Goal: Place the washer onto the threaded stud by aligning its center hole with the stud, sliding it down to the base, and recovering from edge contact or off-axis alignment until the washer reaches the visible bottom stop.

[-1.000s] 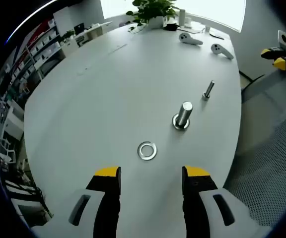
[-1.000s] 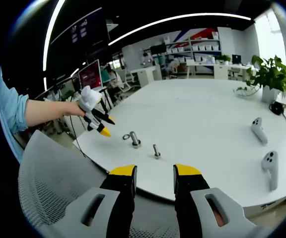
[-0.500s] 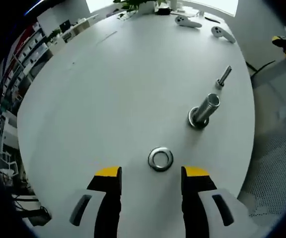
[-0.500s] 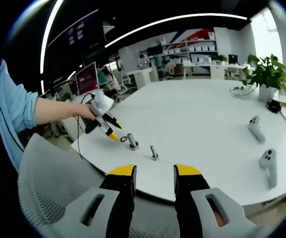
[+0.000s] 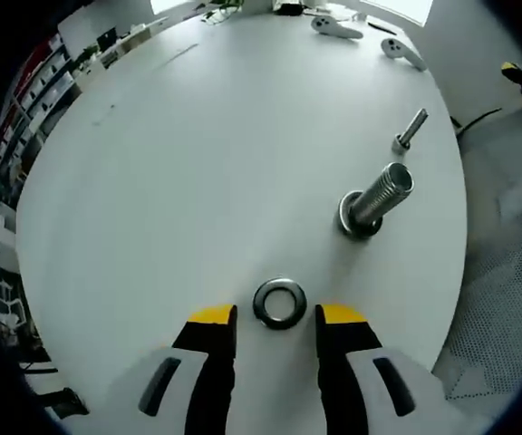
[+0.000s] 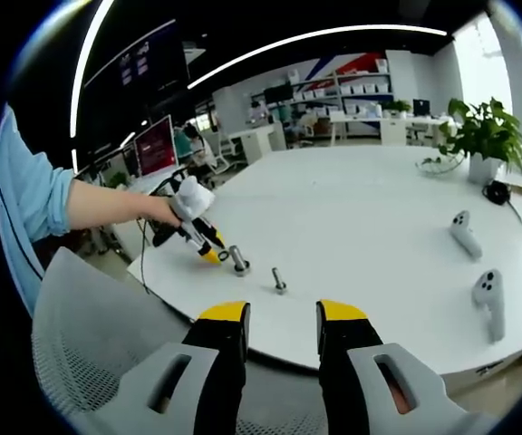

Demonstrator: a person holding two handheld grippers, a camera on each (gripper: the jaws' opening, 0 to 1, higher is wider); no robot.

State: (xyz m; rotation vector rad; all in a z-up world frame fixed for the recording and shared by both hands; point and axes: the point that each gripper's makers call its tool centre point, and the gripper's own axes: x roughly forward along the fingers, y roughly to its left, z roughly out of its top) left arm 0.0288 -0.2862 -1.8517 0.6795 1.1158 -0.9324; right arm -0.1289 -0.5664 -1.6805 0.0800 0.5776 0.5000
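A broad white oval desk [image 6: 370, 217] stands in an open-plan office under a dark ceiling crossed by curved strips of white light [image 6: 315, 38]. A potted green plant [image 6: 486, 136] sits at the desk's far end, close to a bright window [image 6: 519, 63]. Two white handheld controllers [image 6: 478, 272] lie on the desk. Shelving with boxes [image 6: 352, 86] lines the far wall, with more desks [image 6: 370, 122] in front of it. A monitor with a red screen [image 6: 155, 145] glows at the left. A grey mesh chair back [image 6: 89, 335] sits against the desk's near edge. Grey flooring [image 5: 506, 181] shows beyond the desk's rim.
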